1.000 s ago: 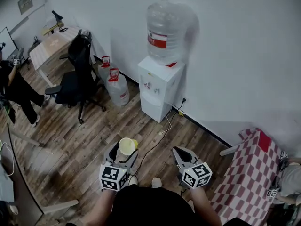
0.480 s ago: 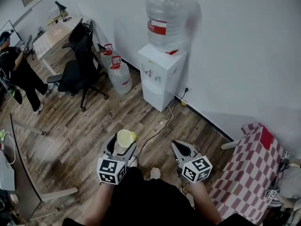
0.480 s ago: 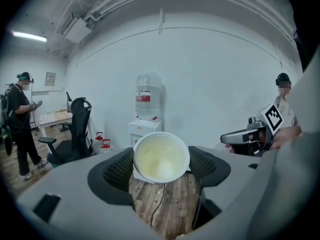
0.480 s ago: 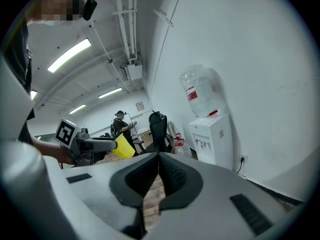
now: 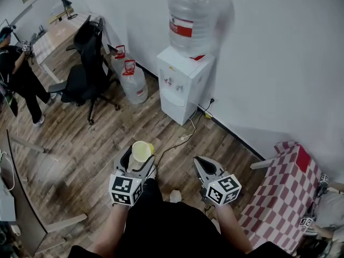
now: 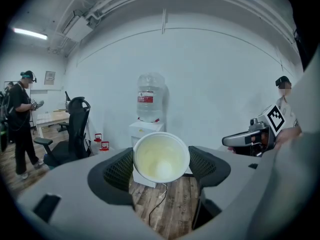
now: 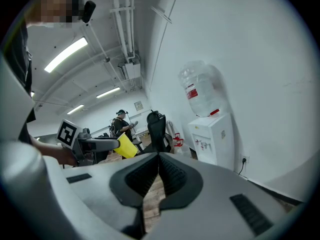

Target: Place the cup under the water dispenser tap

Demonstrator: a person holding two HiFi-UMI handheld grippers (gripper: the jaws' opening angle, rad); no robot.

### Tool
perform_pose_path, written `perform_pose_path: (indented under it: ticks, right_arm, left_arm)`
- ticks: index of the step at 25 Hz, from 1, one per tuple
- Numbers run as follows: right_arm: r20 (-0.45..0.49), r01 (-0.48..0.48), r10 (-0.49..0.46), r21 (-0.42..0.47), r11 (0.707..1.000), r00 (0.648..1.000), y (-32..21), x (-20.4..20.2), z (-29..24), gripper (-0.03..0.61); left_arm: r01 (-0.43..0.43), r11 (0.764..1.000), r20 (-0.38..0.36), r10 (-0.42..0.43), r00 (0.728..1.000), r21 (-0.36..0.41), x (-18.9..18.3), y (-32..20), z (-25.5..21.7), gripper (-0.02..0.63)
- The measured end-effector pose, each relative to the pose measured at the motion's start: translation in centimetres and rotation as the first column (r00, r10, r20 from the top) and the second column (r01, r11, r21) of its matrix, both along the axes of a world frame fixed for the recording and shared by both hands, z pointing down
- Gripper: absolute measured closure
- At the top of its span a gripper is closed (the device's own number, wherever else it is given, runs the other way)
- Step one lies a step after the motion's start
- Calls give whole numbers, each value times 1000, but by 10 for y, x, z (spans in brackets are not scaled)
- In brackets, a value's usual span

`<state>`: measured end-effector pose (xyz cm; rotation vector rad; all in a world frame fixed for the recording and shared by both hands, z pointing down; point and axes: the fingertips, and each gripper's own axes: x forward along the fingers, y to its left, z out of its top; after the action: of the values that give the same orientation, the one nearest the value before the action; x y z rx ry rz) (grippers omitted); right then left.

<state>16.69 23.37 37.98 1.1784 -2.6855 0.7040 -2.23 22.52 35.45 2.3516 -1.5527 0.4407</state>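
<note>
The left claw (image 5: 138, 163) is clamped on the yellow cup (image 5: 142, 150), the right claw (image 5: 202, 166) is pinched together empty, and the water dispenser (image 5: 183, 87) stands well off, not yet reached.

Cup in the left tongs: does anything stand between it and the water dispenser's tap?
Nothing visible does. Between the cup and the water dispenser there is only wooden floor with a cable lying flat. The office chair and spare bottles stand to the left.

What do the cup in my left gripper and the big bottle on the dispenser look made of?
Cup: probably thin plastic or coated paper, yellow, smooth, thin rim; unclear which. Bottle: clear glossy plastic, apparently; the wall shows through it.
</note>
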Motion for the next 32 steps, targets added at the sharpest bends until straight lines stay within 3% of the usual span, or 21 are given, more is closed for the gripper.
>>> perform_pose_path:
  ticks: [12,21,32]
  right_arm:
    - [-68,-52,53,18,998,996,-93,-62,-4,555]
    - [-132,-128,129,12,992,983,-142,-98,0,555]
    - [-148,-236,236,13,972,960,-175,-105,-2,555]
  left_arm:
    - [-113,993,-10,113,994,-25,-50,-102,16,256]
    - [-238,971,-27,237,971,-31,-81,-167,27,256]
    - [-282,959,-64,279,958,-35,-106,-217,40,256]
